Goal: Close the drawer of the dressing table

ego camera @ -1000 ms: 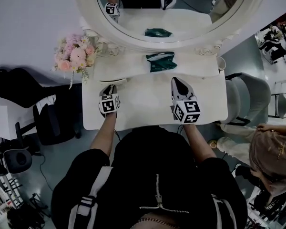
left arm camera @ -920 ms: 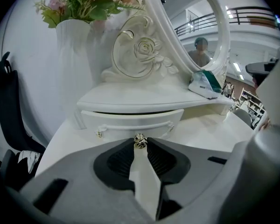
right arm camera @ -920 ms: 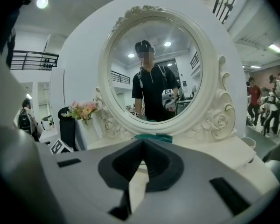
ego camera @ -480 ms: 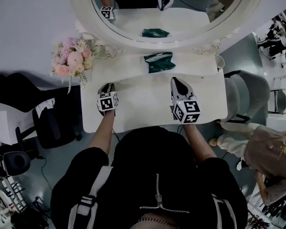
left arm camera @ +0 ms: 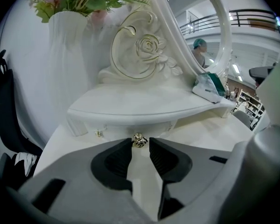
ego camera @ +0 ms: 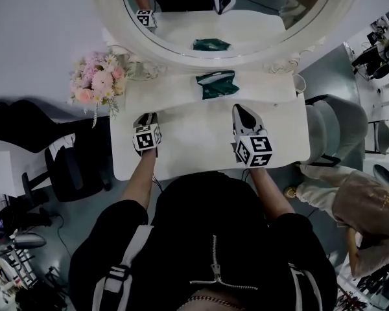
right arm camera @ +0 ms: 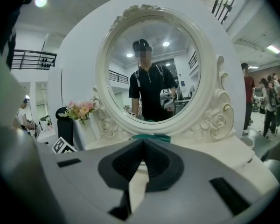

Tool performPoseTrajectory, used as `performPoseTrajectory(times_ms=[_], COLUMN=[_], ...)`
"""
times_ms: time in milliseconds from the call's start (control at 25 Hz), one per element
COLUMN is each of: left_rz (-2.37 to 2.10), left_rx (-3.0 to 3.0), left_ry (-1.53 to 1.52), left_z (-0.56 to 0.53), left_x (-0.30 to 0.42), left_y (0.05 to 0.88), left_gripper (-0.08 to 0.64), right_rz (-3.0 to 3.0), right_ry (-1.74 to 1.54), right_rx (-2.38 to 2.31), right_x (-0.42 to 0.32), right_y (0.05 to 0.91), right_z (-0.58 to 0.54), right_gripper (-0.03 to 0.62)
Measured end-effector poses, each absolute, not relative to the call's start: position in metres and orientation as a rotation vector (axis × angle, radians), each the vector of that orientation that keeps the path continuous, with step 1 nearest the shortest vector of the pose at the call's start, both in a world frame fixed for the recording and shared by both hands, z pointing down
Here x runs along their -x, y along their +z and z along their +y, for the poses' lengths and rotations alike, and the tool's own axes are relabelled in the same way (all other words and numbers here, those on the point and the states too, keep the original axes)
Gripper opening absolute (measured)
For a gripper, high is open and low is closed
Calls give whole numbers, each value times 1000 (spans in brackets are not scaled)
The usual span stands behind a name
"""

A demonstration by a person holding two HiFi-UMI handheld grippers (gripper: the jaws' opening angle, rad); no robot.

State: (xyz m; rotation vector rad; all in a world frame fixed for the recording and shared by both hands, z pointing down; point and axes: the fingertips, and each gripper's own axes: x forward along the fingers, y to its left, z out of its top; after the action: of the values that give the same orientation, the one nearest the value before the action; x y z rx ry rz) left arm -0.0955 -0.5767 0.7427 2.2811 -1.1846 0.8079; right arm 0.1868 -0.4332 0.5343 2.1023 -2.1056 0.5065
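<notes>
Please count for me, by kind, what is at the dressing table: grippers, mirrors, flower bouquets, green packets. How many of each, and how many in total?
Grippers: 2, the left gripper, whose jaws have just been opening with the gold knob between them, and the right gripper
Mirror: 1
Flower bouquet: 1
Green packet: 1
Total: 5

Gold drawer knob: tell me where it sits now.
In the left gripper view, the gold knob sits low centre, just under the curved shelf, between the tips of the left gripper, whose jaws have just been opening.
</notes>
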Motion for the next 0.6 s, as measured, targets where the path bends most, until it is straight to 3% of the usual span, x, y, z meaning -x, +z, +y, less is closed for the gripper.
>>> performPoseTrajectory(times_ms=[160,480,600], left_rz=[-1197,-1269,-1265], left_rx=[-2272,-2349,-2410], left_ry=[774,650,605], left_z=[-566,-554,-549], left_x=[97,100,92], left_y=[735,687,663], left_gripper=[155,11,5], right_rz=[-2120,-2188,-2209], right_ry=[502,494,486], right_rx=[-2090,-2036,-2019], right_x=[-183,-168,-164], right_y=[535,535,533], right_z=[-434,-439,-439], right_gripper=[0,0,0])
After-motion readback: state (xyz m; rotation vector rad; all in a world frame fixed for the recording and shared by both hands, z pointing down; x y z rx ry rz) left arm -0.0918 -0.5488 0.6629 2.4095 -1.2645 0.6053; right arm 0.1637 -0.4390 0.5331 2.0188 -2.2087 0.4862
